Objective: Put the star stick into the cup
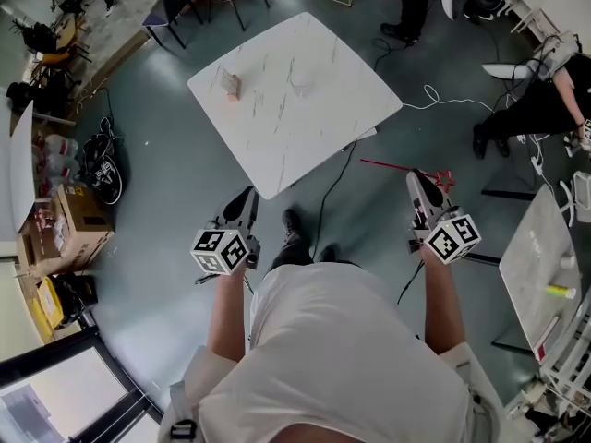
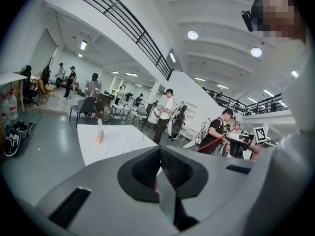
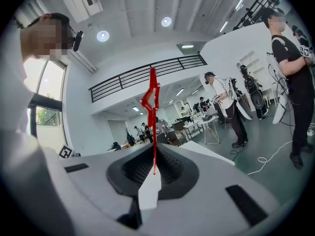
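— That white table (image 1: 319,123) sits well apart from the person (image 1: 323,358). Both claws hang over bare floor (image 1: 185,183), short of its near corner. Nothing is close to going in yet, I'd say.

— And the cup?

— I can't pick it out for sure. There's a small tan thing (image 1: 231,85) on the far-left part of the table, but I can't tell whether that's it.

— What worries you?

— The walk over. A dark cable (image 1: 325,192) trails across the floor between the person and the table. Then there's the long free end of the stick. It could clip the table edge, or tip a light cup on the way in.

— The left claw (image 2: 160,150)?

— Pressed together on nothing, so it isn't placed to steady anything.

— The right claw (image 3: 153,151)?

— Clamped on the star stick (image 3: 150,100). The thin red stem is pinched at the middle of the claw, with the star just past the tips. From above, the rest of the stem juts out leftward, toward the table's side. With so narrow a hold on so thin a stem, it could swivel or slip, I reckon.
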Demonstrator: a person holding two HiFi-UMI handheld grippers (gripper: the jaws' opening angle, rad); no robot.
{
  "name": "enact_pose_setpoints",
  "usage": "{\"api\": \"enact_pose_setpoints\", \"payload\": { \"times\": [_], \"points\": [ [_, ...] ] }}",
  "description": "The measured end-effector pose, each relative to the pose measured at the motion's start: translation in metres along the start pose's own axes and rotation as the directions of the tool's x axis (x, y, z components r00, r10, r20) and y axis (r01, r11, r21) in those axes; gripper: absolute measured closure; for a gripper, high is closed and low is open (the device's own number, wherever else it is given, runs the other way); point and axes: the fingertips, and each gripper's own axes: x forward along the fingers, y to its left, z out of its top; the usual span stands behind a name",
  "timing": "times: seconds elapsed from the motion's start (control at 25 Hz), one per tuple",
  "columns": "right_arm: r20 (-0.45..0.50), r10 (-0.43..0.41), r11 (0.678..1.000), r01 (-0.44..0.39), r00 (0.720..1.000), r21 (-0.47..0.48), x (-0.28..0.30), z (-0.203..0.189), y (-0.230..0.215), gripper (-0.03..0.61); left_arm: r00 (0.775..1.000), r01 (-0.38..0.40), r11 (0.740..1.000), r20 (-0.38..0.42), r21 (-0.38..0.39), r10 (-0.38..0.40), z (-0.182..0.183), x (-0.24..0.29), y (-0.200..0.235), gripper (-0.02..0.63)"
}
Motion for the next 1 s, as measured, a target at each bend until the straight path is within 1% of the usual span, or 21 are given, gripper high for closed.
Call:
{"api": "enact_pose_setpoints", "payload": {
  "times": [0.52, 0.76, 1.0],
  "points": [
    [-0.039, -0.037, 0.999, 0.037, 0.999, 0.001, 0.124, 0.015, -0.011, 0.546, 0.998, 0.048, 0.999, -0.033, -0.017, -0.048, 0.056, 0.078, 0.085, 0.6],
    [-0.05, -0.048, 0.999, 0.047, 0.998, -0.018, 0.186, 0.018, -0.009, 0.546, 0.994, 0.085, 0.996, -0.062, 0.008, -0.085, 0.078, 0.108, 0.124, 0.6],
    [-0.076, -0.063, 0.998, 0.061, 0.995, -0.032, 0.232, 0.015, 0.001, 0.546, 0.993, 0.098, 0.995, -0.068, -0.001, -0.098, 0.094, 0.128, 0.162, 0.6]
  ]
}}
